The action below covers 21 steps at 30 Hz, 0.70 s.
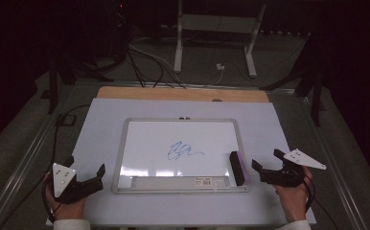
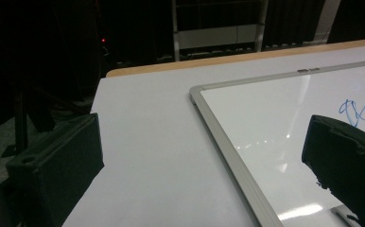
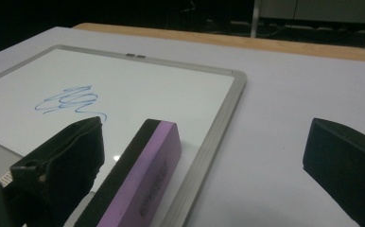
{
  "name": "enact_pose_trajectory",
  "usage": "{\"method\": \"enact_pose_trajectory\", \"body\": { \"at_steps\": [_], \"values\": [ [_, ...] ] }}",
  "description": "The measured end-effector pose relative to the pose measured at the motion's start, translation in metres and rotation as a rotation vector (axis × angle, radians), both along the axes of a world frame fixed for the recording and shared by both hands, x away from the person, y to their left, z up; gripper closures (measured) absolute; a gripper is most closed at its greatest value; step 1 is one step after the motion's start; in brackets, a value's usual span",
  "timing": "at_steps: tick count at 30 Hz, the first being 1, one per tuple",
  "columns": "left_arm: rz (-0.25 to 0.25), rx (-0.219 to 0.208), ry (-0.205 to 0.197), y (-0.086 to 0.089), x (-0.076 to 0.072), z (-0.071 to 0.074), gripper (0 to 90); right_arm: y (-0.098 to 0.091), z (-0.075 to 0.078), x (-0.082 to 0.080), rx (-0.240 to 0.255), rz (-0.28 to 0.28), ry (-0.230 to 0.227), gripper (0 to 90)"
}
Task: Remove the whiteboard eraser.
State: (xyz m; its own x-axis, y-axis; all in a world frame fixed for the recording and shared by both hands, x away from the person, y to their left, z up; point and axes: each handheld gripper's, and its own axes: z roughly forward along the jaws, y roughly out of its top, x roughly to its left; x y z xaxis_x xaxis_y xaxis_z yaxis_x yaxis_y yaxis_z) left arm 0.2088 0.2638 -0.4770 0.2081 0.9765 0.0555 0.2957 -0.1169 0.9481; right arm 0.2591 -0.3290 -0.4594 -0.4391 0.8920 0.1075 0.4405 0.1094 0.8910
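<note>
At the desk's (image 1: 101, 211) left edge the left gripper (image 1: 84, 173) rests in a hand, its jaws released and grasping nothing. A whiteboard (image 1: 125, 143) lies flat mid-desk, a blue scribble (image 1: 183, 151) near its centre. A purple-and-black eraser (image 1: 238, 167) sits on the board's right lower corner. Just beside it, the right gripper (image 1: 265, 161) has its jaws spread, empty.

- The room was dim; only the table sheet (image 1: 101, 143) caught light from above.
- Glare streaked the whiteboard (image 2: 265, 123) between the tongs.
- Near jaws blurred softly in both gripper views.
- The background beyond was black.
</note>
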Motion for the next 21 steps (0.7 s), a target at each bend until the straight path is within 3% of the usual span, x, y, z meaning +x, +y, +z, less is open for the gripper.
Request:
{"method": "enact_pose_trajectory", "body": {
  "at_steps": [7, 15, 19, 21],
  "values": [
    [0.001, 0.001, 0.000, 0.000, 0.000, 0.000, 0.4, 0.006, -0.001, 0.008, -0.007, 0.017, 0.048, 0.0],
    [0.002, 0.001, 0.001, 0.000, 0.000, -0.001, 0.4, 0.015, -0.005, 0.017, 0.009, 0.058, 0.176, 4.6],
    [0.003, 0.000, 0.001, 0.000, 0.000, -0.001, 0.4, 0.018, -0.009, 0.018, 0.007, 0.076, 0.207, 11.1],
    [0.003, -0.001, 0.001, 0.000, 0.001, -0.001, 0.4, 0.020, -0.011, 0.018, -0.006, 0.075, 0.225, 21.9]
  ]
}}
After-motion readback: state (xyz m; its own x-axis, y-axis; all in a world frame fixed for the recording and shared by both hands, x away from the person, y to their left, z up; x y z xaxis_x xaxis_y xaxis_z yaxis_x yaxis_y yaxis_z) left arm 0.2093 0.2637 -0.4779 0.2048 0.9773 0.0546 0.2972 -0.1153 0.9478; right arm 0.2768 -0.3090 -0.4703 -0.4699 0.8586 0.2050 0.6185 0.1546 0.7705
